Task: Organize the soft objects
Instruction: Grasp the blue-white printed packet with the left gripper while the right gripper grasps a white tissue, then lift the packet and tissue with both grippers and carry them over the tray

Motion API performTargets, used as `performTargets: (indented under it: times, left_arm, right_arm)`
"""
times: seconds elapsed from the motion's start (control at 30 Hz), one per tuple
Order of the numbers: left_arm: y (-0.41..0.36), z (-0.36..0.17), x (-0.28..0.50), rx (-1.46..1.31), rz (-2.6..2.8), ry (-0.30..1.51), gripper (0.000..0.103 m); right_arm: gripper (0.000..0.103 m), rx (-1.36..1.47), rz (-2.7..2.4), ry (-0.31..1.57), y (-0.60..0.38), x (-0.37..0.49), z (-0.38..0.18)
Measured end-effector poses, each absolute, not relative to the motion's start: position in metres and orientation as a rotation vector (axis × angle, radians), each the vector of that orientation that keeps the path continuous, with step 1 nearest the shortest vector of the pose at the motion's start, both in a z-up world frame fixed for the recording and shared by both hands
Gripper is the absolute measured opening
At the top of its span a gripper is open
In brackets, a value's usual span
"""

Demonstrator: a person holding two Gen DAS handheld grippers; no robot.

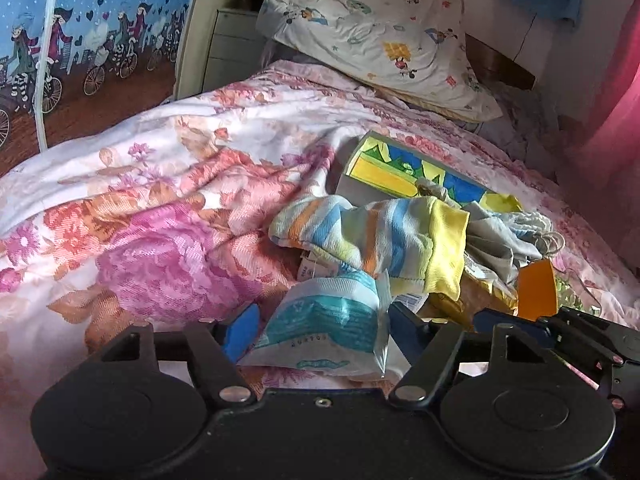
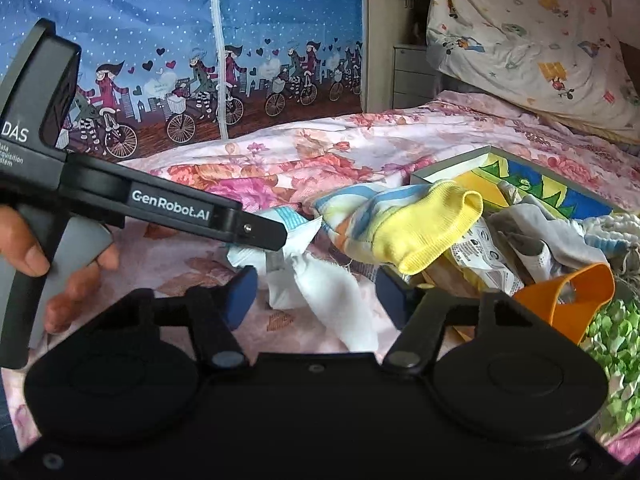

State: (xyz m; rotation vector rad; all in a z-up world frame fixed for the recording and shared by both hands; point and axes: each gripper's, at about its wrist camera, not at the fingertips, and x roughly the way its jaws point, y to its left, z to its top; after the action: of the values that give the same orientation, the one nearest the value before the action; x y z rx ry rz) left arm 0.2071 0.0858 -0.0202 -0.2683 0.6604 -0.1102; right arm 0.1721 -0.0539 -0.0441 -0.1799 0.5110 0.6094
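Note:
A soft white and teal packet [image 1: 336, 328] lies on the floral bedspread between the open fingers of my left gripper [image 1: 320, 330]; the fingers do not press it. It also shows in the right wrist view [image 2: 316, 280], between the open fingers of my right gripper [image 2: 316, 296], with the left gripper [image 2: 256, 234] reaching in over it from the left. A striped sock with a yellow cuff [image 1: 384, 236] [image 2: 404, 224] lies just behind the packet, over a pile of grey and white cloths [image 1: 504, 240] [image 2: 556, 240] and wrappers.
A flat grey box with a yellow, blue and green picture [image 1: 404, 168] [image 2: 560, 188] lies under the pile. An orange plastic piece [image 1: 536, 288] [image 2: 568, 296] sits at the right. A cartoon pillow [image 1: 380, 36] leans at the bedhead. A blue curtain [image 2: 180, 48] hangs on the left.

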Motion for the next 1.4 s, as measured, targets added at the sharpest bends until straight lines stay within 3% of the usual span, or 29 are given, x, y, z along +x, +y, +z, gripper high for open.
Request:
performTargets:
  times: [0.43, 0.5, 0.57, 1.07, 1.4]
  left_arm:
    - [0.083, -0.027, 0.212, -0.275, -0.093, 0.688, 0.061]
    - [0.082, -0.028, 0.212, -0.272, -0.102, 0.696, 0.05]
    - [0.081, -0.029, 0.212, -0.268, -0.097, 0.695, 0.049]
    - [0.078, -0.027, 0.21, -0.228, -0.075, 0.661, 0.027]
    - [0.074, -0.02, 0.202, -0.231, -0.097, 0.583, 0.024]
  right_arm:
    - [0.017, -0.2, 0.613, 0.579, -0.04, 0.177, -0.059]
    - [0.012, -0.195, 0.614, 0.583, -0.041, 0.177, -0.059]
    - [0.005, -0.192, 0.611, 0.584, -0.041, 0.178, -0.06]
    - [0.0, -0.172, 0.577, 0.582, -0.041, 0.177, -0.061]
    - [0.0, -0.153, 0.526, 0.517, -0.045, 0.174, -0.053]
